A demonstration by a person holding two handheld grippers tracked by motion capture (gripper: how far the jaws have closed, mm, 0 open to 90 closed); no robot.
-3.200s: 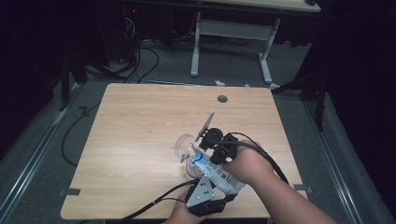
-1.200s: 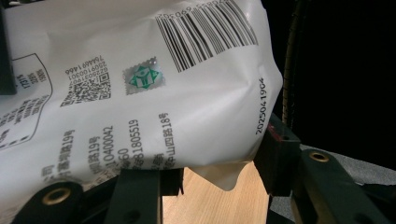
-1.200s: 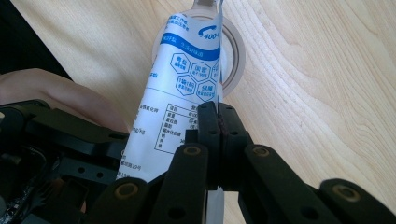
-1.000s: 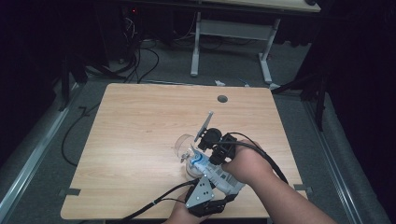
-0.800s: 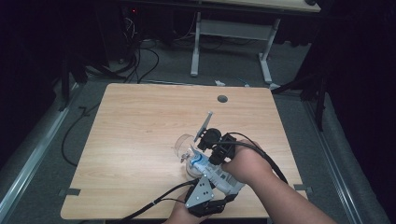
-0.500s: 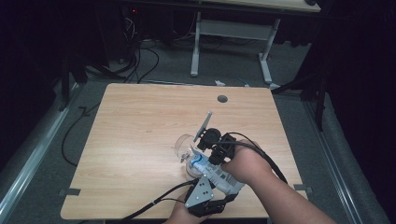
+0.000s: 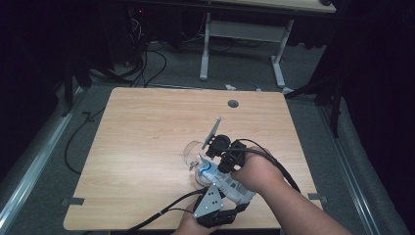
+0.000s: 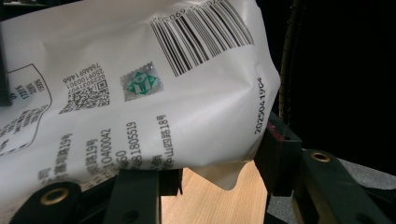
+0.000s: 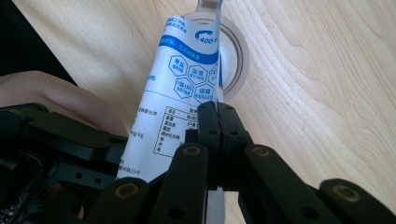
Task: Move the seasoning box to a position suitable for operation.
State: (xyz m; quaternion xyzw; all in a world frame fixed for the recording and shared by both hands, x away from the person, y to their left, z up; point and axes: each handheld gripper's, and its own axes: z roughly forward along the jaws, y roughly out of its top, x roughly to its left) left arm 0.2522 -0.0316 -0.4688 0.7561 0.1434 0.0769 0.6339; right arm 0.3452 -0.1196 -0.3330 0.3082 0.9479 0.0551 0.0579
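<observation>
Jaws of the right gripper (image 9: 218, 135) were pressed together on the thin edge of a white and blue pouch (image 9: 180, 88), as the right gripper view showed; the edge ran straight down between the two black jaws. The pouch stood nearly upright in front of this gripper, and its top reached over the mouth of a clear glass (image 9: 236, 51) that stood on the worktop (image 9: 327, 88). Whether the pouch touched the rim of the glass I could not tell.

In the left gripper view the left gripper (image 8: 205, 175) was clamped on the same pouch (image 8: 154, 93) from the other side. The jaws stood somewhat apart with the swollen body of the pouch between them, and the printed back with a barcode was very close to the camera.

From the high view, both grippers were near the front edge of the wooden worktop (image 7: 147, 127), a little right of its middle. The left gripper (image 7: 211, 193) was nearer to the person and the right gripper (image 7: 215, 147) just beyond it, held by the person's right hand (image 7: 257, 171). The pouch (image 7: 208, 169) was between them, and the glass (image 7: 192, 152) stood just beside it on its left. A round hole (image 7: 233, 104) was in the worktop near the far edge, well apart from the grippers.
</observation>
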